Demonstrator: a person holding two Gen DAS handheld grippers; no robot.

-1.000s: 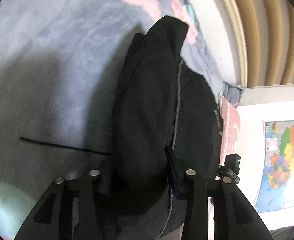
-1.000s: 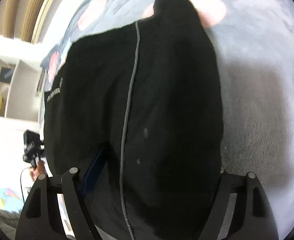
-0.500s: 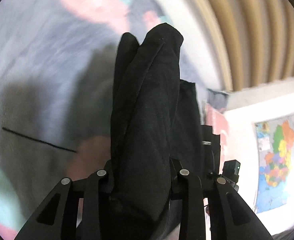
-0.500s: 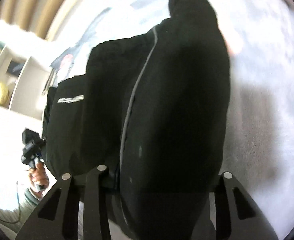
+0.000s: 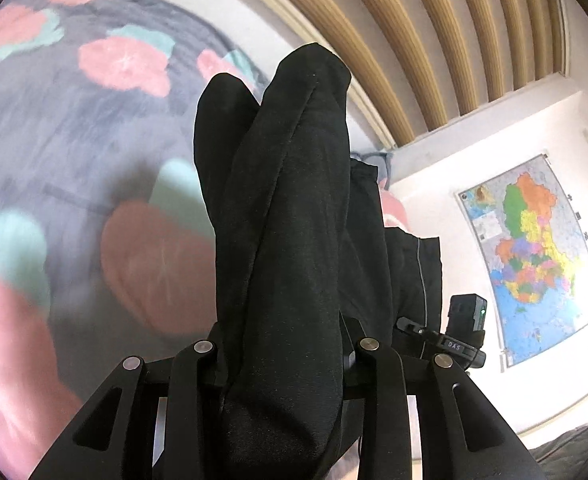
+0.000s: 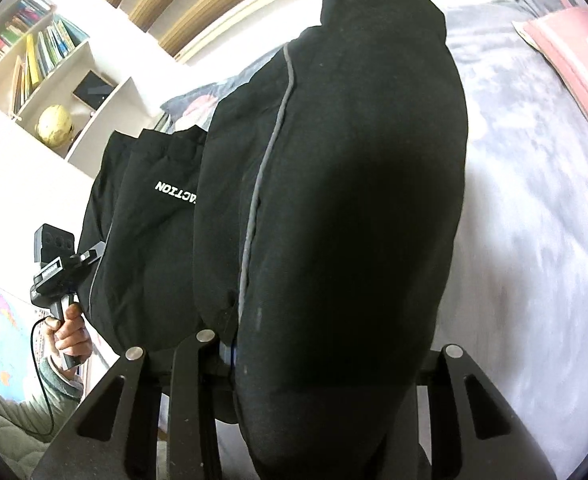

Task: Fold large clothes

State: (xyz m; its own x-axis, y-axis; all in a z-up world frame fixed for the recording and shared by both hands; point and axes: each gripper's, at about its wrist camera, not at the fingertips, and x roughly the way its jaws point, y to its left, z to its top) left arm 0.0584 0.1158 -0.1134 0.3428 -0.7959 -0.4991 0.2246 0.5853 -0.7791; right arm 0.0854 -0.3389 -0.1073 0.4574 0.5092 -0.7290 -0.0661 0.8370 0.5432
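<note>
Bed cover: a grey plush blanket (image 5: 66, 128) with pink and teal flower patches spreads across the bed, blurred toward its near edge.
Headboard: curved wooden slats (image 5: 445, 40) in tan stand beyond the bed's far edge, above a pale cream border.
Wall: plain white, brightly lit, with a colourful map poster (image 5: 529, 252) pinned flat on it.
Shelving: a white bookshelf (image 6: 90, 92) holds upright books (image 6: 38, 60) in its upper compartments; a yellowish globe (image 6: 56, 126) sits lower down.
Pillow: a pink pillow (image 6: 573, 60) lies at the bed's far corner.
</note>
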